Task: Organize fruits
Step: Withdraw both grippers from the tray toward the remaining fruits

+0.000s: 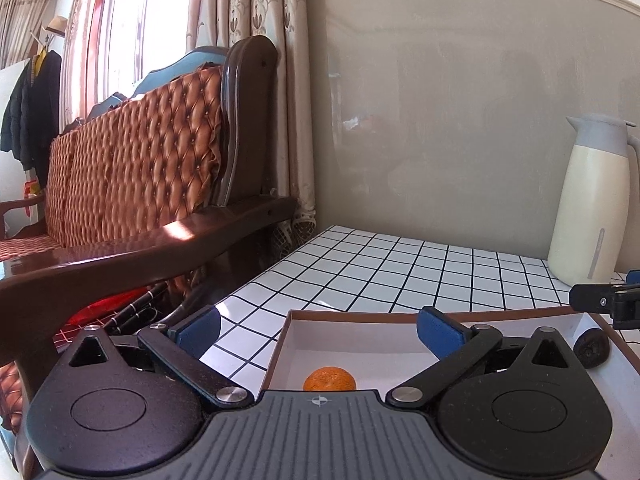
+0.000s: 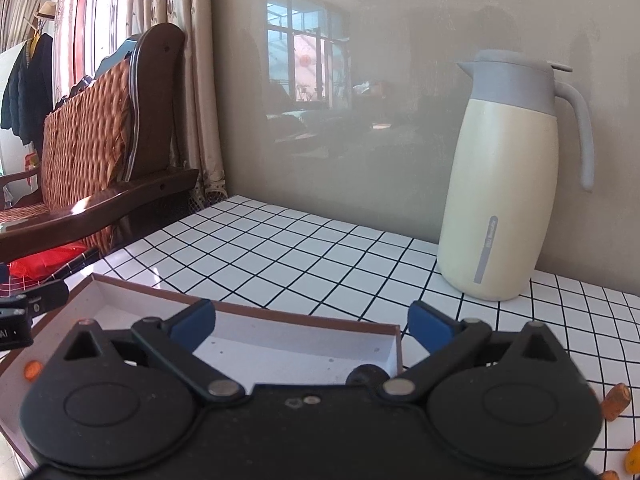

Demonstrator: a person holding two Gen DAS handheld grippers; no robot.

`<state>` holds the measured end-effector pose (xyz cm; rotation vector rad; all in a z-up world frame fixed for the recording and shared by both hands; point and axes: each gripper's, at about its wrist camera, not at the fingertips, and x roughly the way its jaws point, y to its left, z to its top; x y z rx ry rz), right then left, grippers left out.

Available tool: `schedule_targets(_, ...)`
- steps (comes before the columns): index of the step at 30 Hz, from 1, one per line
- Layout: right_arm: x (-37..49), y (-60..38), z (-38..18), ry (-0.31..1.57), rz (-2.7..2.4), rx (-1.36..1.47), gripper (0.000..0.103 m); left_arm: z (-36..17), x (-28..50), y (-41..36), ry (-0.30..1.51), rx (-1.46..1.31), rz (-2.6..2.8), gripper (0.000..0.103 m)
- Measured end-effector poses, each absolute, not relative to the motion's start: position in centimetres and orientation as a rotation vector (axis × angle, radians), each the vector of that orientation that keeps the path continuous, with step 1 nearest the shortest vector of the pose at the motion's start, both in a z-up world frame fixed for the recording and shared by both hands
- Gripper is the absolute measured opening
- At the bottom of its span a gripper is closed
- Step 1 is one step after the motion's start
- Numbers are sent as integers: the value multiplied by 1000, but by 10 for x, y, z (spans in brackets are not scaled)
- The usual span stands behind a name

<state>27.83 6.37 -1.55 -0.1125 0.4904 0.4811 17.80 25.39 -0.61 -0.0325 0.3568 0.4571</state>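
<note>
Both claws are spread wide and holding nothing. The left gripper [image 1: 318,330] hangs over the left end of a shallow cardboard box [image 1: 280,350] with a white inside and brown rim. The box sits on a white table [image 1: 400,272] with a black grid pattern.

From the left wrist view, a mandarin orange [image 1: 329,379] lies on the box floor at about 6 o'clock, right under the gap between the blue pads, touching neither. Over at 3 o'clock there's a dark, wrinkly round fruit [image 1: 591,347], can't tell which kind, sitting inside the box near its right wall. The other gripper's black tip pokes in just above it.

The right gripper [image 2: 310,326] is released too, hanging over the right end of the same box [image 2: 248,312]. That dark fruit [image 2: 364,374] peeks out at roughly 6 o'clock, mostly hidden behind the gripper body. At 4 to 5 o'clock a few orange pieces [image 2: 616,402] lie on the table outside the box, too cut off to identify.

A cream thermos jug [image 2: 504,184] with a grey lid stands at 2 o'clock by the wall. A wooden sofa [image 1: 140,152] with a quilted orange cushion is at 9 o'clock.
</note>
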Motion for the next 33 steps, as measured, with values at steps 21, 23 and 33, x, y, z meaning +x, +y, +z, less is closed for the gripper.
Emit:
schedule_targets(21, 218, 30, 11, 382, 446, -150, 97, 16, 147, 201, 304, 32, 445, 103)
schedule_targets(23, 214, 23, 13, 384, 437, -145, 97, 20, 141, 200, 282, 0, 441, 103)
schedule_targets(33, 196, -22, 20, 388, 403, -88, 97, 17, 123, 174, 291, 13, 391, 103)
